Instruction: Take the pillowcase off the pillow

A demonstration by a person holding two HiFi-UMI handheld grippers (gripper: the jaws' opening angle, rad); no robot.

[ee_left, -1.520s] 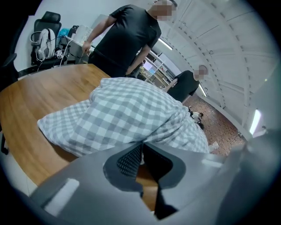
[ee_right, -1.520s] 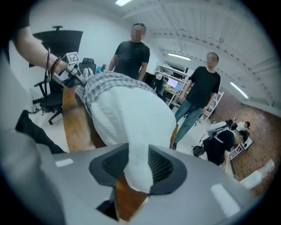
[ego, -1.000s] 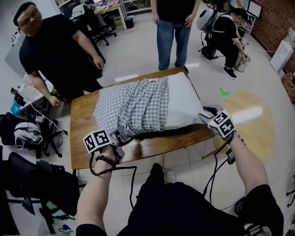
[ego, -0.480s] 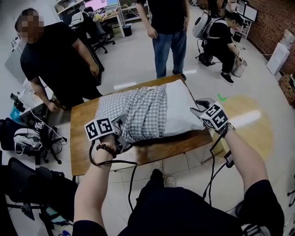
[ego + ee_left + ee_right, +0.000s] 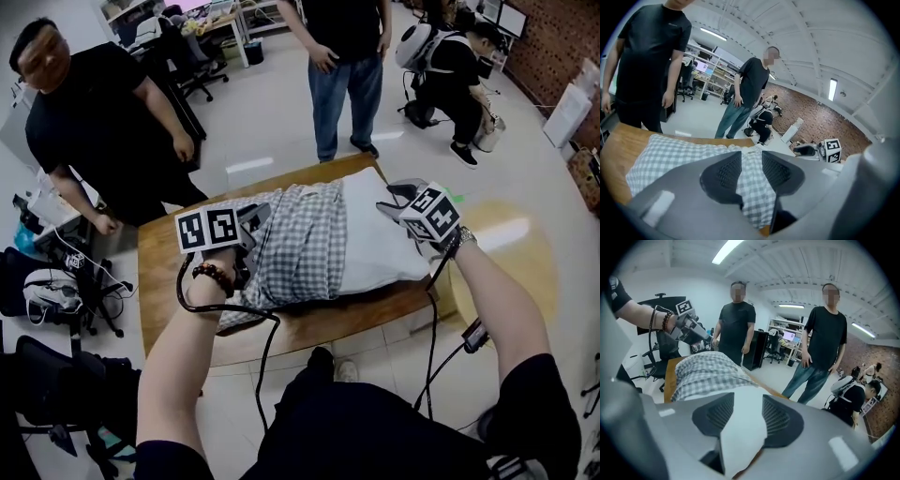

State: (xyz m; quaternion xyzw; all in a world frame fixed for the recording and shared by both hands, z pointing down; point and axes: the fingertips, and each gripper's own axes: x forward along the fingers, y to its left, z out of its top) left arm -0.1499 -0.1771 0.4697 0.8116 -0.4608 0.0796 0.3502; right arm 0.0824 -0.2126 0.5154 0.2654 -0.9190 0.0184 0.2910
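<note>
Pillowcase [image 5: 302, 246] of checked cloth covered the end of the white pillow [image 5: 380, 248] nearer the left claw [image 5: 751, 159], and the other end was bare. The pillow lay on the wooden counter [image 5: 161, 274]. The right claw [image 5: 748, 401] was clamped on the pillow's bare white corner, with cloth bunched between its pads. The left claw hung just above the pillowcase, and its jaws had just been opening. Checked cloth showed in the gap between them, unpinched. A person in a black top [image 5: 94, 112] stood beyond the counter.
</note>
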